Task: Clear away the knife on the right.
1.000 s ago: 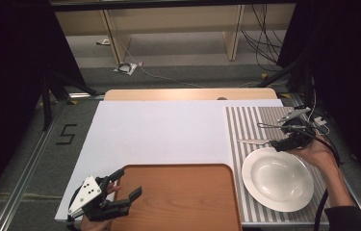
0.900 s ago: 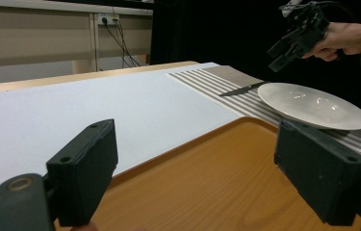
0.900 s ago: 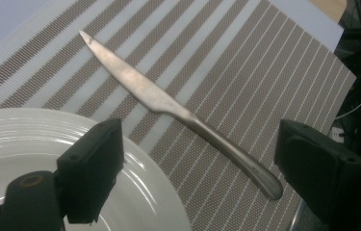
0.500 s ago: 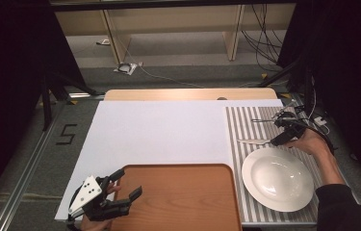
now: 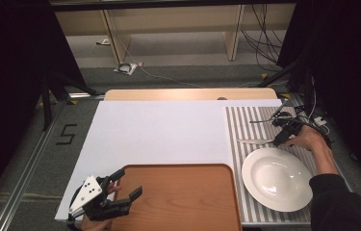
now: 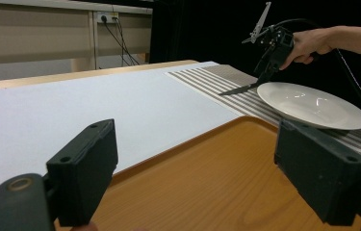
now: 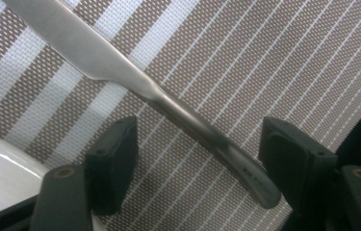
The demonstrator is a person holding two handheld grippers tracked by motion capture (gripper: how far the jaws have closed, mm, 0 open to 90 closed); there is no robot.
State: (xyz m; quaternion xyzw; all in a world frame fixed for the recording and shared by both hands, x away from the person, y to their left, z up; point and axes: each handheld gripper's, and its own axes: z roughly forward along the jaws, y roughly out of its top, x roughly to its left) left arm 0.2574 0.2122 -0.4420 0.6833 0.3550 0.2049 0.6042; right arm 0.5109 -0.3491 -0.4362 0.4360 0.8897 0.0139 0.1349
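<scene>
The right gripper (image 7: 195,168) hung low over the knife (image 7: 135,91), jaws spread and clamping nothing, the handle lying slantwise in the gap between them. The handle's end sat close to one jaw and well off the other, so to my eye a squeeze from there could have nudged it sideways or let it skid out. It was smooth, slim metal, and it lay flat, leaving little to bite on.

That knife lay on the striped placemat (image 5: 245,126), a coarse brown-and-white weave that might have dragged or bunched if a jaw tip dug in. Just beside it sat the white plate (image 5: 277,178), glossy, round and shallow. I judged a swinging blade could have clipped its rim.

Across the worktop (image 5: 159,130), matte and white, the left gripper (image 5: 120,192) sat open and idle over the near corner of the wooden tray (image 5: 178,197), which was smooth, orange-brown and round-cornered with a raised lip.
</scene>
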